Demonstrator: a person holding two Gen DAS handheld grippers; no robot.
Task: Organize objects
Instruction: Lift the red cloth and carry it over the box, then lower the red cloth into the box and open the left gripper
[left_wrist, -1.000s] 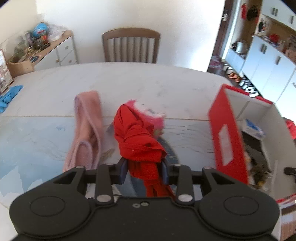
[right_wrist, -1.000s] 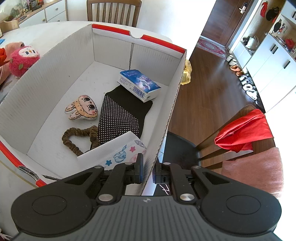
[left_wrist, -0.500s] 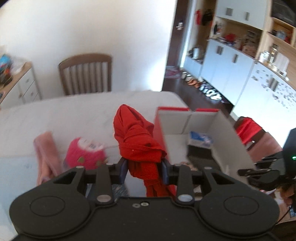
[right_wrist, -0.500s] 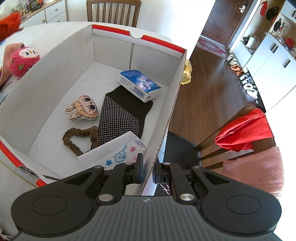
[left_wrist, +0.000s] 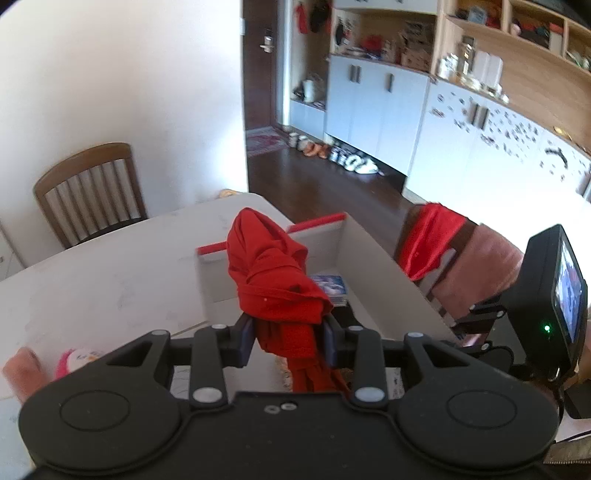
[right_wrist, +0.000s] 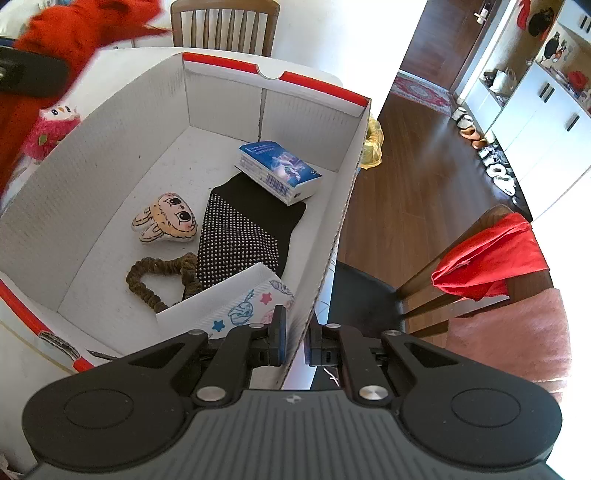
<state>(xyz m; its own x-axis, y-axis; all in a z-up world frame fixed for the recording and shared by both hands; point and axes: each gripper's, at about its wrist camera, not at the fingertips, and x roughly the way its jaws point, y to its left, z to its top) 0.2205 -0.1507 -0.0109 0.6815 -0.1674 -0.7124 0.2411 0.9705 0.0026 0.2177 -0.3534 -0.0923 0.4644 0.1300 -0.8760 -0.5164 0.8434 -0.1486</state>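
Blur and the frame edge cut off much of our red cloth (right_wrist: 66, 33) in the right view. Our left gripper (left_wrist: 288, 334) clenches it, a crumpled, knotted bundle raised above the near left wall of the cardboard box (right_wrist: 325, 240). Our right gripper (right_wrist: 293, 341) pinches the box's right wall, near end.

Inside the box (right_wrist: 92, 155) — one book (right_wrist: 280, 170), one bunny plush (right_wrist: 168, 223), one scrunchie (right_wrist: 155, 275), perhaps one sock (right_wrist: 240, 236).

Red garment (left_wrist: 273, 280): soft matt cloth. Box (right_wrist: 55, 192): white corrugated cardboard, ribbed walls. Floor (right_wrist: 417, 177): dark glossy wood.
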